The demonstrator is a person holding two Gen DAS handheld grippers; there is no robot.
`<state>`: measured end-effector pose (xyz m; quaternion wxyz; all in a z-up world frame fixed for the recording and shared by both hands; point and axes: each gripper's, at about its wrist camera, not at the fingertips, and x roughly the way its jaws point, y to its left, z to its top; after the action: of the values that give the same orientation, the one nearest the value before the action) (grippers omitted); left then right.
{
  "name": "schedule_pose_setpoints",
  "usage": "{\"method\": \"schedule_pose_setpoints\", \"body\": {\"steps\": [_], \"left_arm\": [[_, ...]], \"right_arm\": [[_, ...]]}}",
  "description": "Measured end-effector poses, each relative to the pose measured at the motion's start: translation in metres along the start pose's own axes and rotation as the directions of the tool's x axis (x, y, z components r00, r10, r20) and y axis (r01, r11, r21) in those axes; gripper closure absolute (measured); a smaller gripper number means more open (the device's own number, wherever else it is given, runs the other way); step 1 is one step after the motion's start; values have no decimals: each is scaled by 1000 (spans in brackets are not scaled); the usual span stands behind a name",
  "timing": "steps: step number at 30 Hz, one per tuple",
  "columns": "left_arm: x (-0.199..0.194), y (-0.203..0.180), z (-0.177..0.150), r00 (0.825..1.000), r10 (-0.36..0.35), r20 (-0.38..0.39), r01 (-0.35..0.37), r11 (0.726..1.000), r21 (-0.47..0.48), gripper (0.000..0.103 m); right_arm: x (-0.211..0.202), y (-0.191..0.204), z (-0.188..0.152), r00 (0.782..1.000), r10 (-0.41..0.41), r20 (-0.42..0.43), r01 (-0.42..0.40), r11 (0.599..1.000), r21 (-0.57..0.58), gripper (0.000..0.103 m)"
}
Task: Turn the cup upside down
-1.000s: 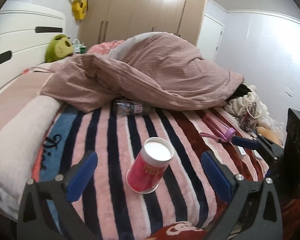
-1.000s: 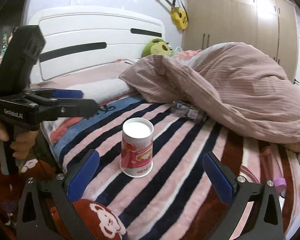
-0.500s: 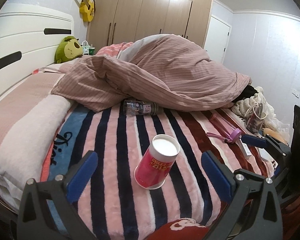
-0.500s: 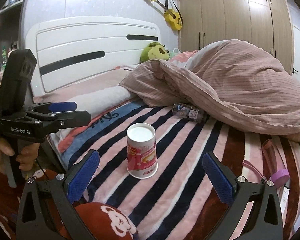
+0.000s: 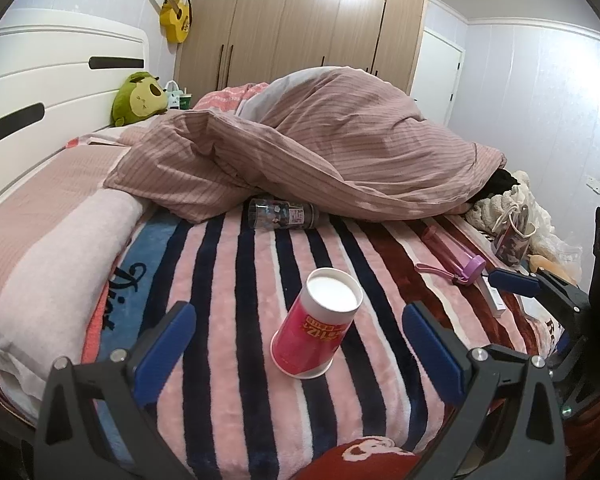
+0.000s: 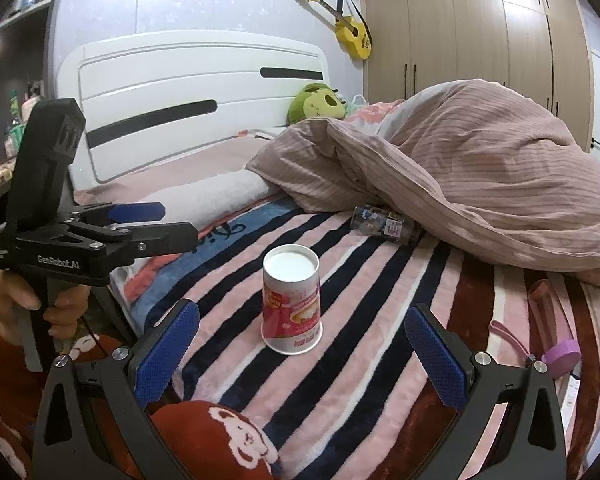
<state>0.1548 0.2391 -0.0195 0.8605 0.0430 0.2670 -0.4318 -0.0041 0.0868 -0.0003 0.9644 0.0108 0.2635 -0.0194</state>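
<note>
A red and pink paper cup (image 5: 316,324) stands upside down, white base up, on the striped blanket (image 5: 228,280). It also shows in the right wrist view (image 6: 292,298). My left gripper (image 5: 298,340) is open and empty, its blue pads either side of the cup and nearer the camera. My right gripper (image 6: 300,344) is open and empty, back from the cup. The left gripper also shows in the right wrist view (image 6: 148,224) at the left, held by a hand. The right gripper's fingertip (image 5: 514,282) shows at the right in the left wrist view.
A clear bottle (image 5: 282,214) lies by the heaped pink duvet (image 5: 340,152). A pink bottle with purple cap (image 5: 454,254) lies to the right. A green plush toy (image 5: 140,98) sits by the white headboard (image 6: 180,92). My red sleeve (image 6: 216,440) is near.
Both grippers have drawn back and risen a little from the cup, so more of the room shows. The cup stays upside down in the same place.
</note>
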Motion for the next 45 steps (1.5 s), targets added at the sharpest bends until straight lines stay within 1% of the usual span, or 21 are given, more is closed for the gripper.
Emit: {"method": "schedule_pose_setpoints", "body": {"steps": [3, 16, 29, 34, 45], "left_arm": [[0, 0, -1, 1000, 1, -1, -1, 1000, -1, 0], [0, 1, 0, 1000, -1, 5, 1, 1000, 0, 0], [-2, -2, 0, 1000, 0, 7, 0, 1000, 6, 0], [-2, -2, 1, 1000, 0, 8, 0, 1000, 6, 0], [-3, -3, 0, 1000, 0, 7, 0, 1000, 5, 0]], "right_arm": [[-1, -4, 1, 1000, 25, 2, -25, 1000, 19, 0], [-8, -8, 1, 1000, 13, 21, -14, 999, 30, 0], [-5, -9, 0, 999, 44, -13, -43, 999, 31, 0], [-5, -9, 0, 999, 36, -13, -36, 999, 27, 0], [-5, -10, -2, 999, 47, -22, -46, 998, 43, 0]]}}
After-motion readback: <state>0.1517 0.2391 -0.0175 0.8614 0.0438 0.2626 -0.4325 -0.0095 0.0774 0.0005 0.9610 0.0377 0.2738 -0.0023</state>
